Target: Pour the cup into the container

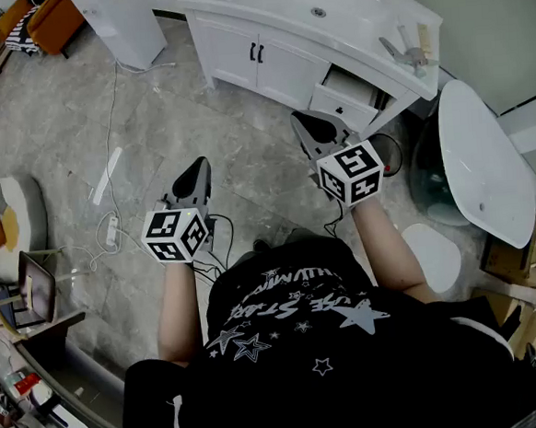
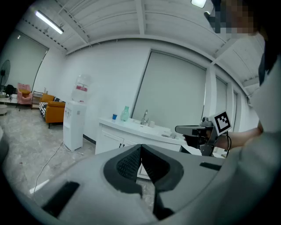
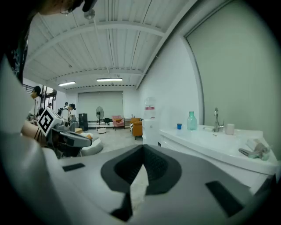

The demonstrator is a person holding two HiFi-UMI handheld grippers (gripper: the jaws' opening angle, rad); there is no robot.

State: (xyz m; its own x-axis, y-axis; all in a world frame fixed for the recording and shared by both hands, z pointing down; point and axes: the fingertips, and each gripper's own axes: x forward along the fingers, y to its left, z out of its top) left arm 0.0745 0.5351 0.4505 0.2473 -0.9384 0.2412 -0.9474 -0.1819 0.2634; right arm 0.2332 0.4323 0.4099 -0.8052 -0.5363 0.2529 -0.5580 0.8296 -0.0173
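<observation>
Before one vanity [image 1: 237, 58], left tongs [image 1: 200, 164], right tongs [image 1: 299, 119]

Bare marble floor [image 1: 195, 103] lies open ahead of the left tongs [image 1: 201, 164], right up to the white vanity cabinet [image 1: 246, 58]. An open drawer [image 1: 350, 86] juts from that cabinet just beside the right tongs [image 1: 299, 119]. The worktop [image 1: 260, 1] is mostly bare, with small items [image 1: 408, 52] at its right end. A white oval tub [image 1: 481, 159] walls the right side; cables [image 1: 113, 101] and a power strip [image 1: 112, 232] cross the floor at left, near a water dispenser [image 1: 128, 25].
</observation>
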